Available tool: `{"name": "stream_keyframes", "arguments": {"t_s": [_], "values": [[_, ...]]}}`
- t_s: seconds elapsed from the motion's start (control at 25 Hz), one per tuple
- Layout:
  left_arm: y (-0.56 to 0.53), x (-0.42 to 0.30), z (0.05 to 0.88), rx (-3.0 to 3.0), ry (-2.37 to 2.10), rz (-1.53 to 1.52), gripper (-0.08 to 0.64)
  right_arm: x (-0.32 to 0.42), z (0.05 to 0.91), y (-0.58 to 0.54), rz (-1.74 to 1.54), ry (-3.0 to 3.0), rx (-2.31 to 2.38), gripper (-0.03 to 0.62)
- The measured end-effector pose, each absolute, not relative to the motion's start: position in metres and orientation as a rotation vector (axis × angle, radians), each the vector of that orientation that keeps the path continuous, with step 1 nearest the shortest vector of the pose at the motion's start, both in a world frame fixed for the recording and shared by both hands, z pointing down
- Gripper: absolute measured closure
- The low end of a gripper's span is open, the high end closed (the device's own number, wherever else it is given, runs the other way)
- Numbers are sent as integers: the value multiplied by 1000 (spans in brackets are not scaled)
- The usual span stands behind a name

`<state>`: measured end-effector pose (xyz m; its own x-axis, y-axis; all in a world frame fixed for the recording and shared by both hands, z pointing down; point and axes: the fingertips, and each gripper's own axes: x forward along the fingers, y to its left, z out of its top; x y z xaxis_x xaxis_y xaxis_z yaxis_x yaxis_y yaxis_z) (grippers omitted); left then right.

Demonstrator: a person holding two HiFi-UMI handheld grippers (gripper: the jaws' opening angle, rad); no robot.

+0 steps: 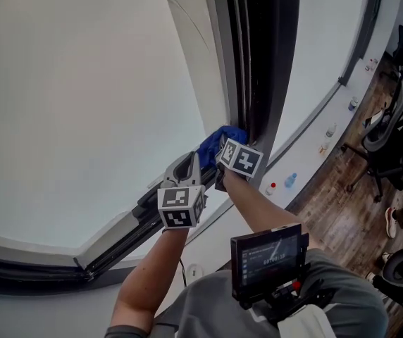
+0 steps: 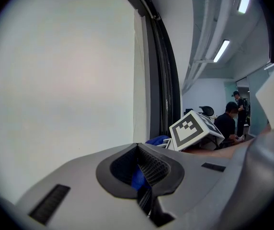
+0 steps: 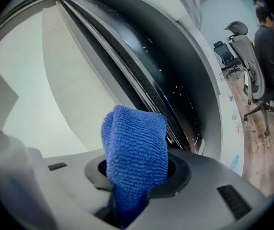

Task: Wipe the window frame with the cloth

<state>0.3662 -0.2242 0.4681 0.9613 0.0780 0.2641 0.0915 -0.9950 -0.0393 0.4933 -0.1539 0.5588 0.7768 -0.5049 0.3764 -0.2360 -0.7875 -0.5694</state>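
Observation:
The blue cloth (image 1: 219,143) is pressed against the foot of the dark vertical window frame (image 1: 261,62). My right gripper (image 1: 224,162) is shut on it, and a thick fold of the cloth (image 3: 136,147) sticks up out of the right gripper (image 3: 137,169) in front of the black frame channel (image 3: 175,80). My left gripper (image 1: 187,169) sits just below and left of the cloth, over the sloping lower frame rail (image 1: 127,234). In the left gripper view the jaws of the left gripper (image 2: 139,164) are together with a sliver of blue cloth (image 2: 138,178) between the pads.
Bright window glass (image 1: 82,104) fills the left. A white sill (image 1: 307,150) curves off to the right with small bottles (image 1: 290,180) on it. Office chairs (image 1: 388,129) stand on the wooden floor, and a person (image 2: 225,123) sits in the background. A screen device (image 1: 268,255) hangs at my chest.

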Motion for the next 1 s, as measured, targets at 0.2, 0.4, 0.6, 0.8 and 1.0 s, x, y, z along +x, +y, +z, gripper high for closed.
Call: {"name": "stream_keyframes", "arguments": {"t_s": [0.2,0.4,0.6,0.8,1.0], "values": [[-220,371,447,-3059,-146,-368,551,501,535,-152,-670,566,-2489,463],[-219,377,406,-3078,-161,-253,551,505,490,-156,-603,618,-2507,463],[-212,382,367,-3134,-169,-174,551,508,438,-159,-569,716,-2465,463],[-206,379,340,-3121,-195,-107,551,505,396,-160,-495,761,-2469,463],[-203,375,306,-3103,-203,-33,551,499,359,-162,-432,788,-2457,463]]}}
